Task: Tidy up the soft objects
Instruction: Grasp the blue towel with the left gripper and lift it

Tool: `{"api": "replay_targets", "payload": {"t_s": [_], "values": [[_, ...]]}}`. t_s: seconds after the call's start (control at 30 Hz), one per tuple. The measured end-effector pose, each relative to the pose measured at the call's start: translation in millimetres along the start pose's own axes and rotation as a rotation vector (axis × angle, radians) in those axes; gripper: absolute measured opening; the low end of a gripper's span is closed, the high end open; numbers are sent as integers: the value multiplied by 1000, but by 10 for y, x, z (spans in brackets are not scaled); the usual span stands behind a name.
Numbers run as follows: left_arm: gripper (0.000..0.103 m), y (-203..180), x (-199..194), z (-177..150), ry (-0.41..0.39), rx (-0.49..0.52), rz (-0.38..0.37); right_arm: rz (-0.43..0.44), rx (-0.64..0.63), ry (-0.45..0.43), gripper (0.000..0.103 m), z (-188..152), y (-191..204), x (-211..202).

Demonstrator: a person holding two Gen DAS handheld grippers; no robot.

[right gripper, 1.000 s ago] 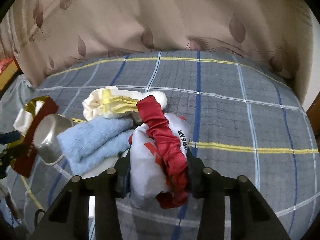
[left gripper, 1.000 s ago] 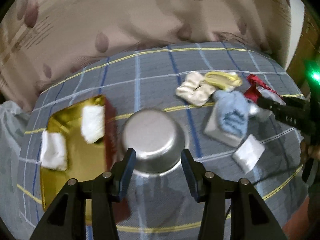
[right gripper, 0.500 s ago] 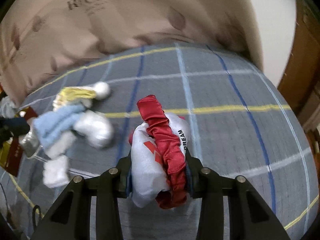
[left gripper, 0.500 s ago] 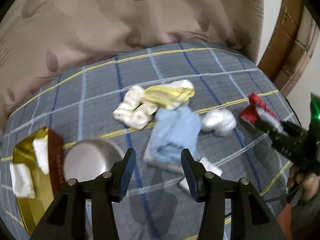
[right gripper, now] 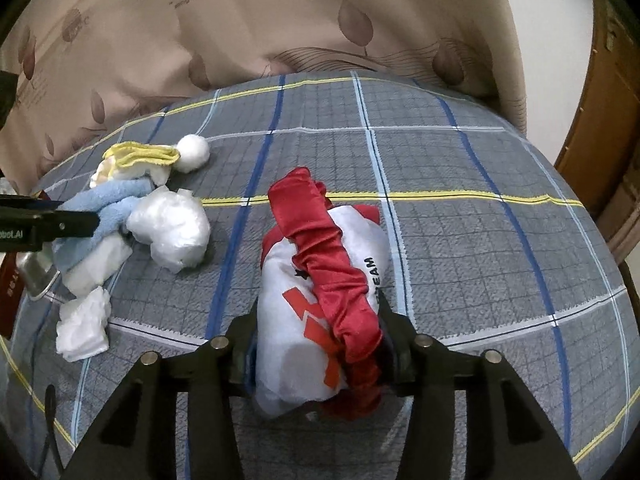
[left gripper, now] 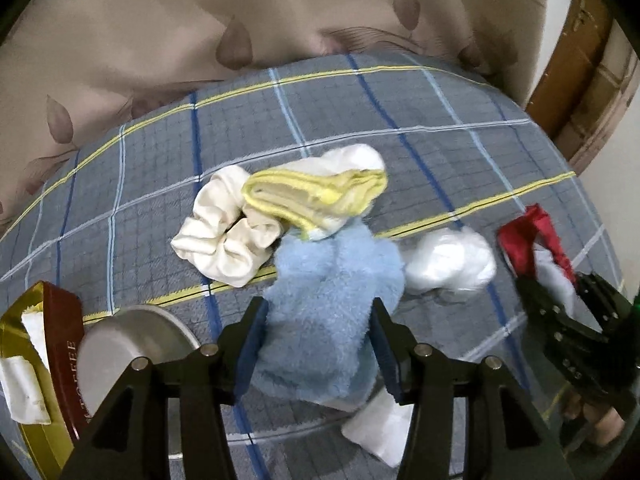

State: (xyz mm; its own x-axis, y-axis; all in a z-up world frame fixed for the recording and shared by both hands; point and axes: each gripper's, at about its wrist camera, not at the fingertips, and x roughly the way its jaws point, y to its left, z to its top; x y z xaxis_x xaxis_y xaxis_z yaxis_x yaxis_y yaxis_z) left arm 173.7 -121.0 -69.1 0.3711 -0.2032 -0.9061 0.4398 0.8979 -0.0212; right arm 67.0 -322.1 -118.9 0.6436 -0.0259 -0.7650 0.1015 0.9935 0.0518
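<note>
Two views covered the moment. From the left wrist, the only legible writing was gold lettering ending in "FEE" on the side of a dark red box (left gripper: 60,344) at the lower left, beside an upturned steel bowl (left gripper: 132,344). The left claw (left gripper: 318,340) stood wide and was opening, its pads on either side of a fluffy blue towel (left gripper: 336,312) without clearly pressing it. Beyond the blue towel lay a cream scrunchie (left gripper: 224,236) and a yellow-edged cloth (left gripper: 316,192) on the plaid bed cover (left gripper: 360,112); a crumpled white plastic bag (left gripper: 448,264) lay just right of the towel. This view alone showed the box's gold interior and the white pads inside it.

From the right wrist, the beige curtain (right gripper: 280,12) carried print beginning "Ro", the rest too blurred to read. The right claw (right gripper: 318,340) held a white pouch (right gripper: 296,320), lettered "EAM", wrapped with a red scrunchie (right gripper: 336,280); its jaws were opening, the bundle between them, pads touching it. Only this view showed a white pompom (right gripper: 194,152) beyond the blue towel.
</note>
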Motion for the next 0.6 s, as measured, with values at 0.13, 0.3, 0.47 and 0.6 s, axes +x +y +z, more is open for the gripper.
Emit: {"api": "replay_targets", "payload": {"t_s": [0.13,0.3,0.47,0.6], "values": [[33,83,-8,-21,-11,-52,-18,-12,-23,5,54,-7,46,-1],[20,100,-121,-14,-23,-52,-35,-16,-29,7,54,-6,58,4],[19,86,-255,-74,-34,-52,-40,-23,-34,8,54,-4,57,11],[19,88,-397,-143,-53,-59,-59,-24,-35,9,55,2,66,12]]}}
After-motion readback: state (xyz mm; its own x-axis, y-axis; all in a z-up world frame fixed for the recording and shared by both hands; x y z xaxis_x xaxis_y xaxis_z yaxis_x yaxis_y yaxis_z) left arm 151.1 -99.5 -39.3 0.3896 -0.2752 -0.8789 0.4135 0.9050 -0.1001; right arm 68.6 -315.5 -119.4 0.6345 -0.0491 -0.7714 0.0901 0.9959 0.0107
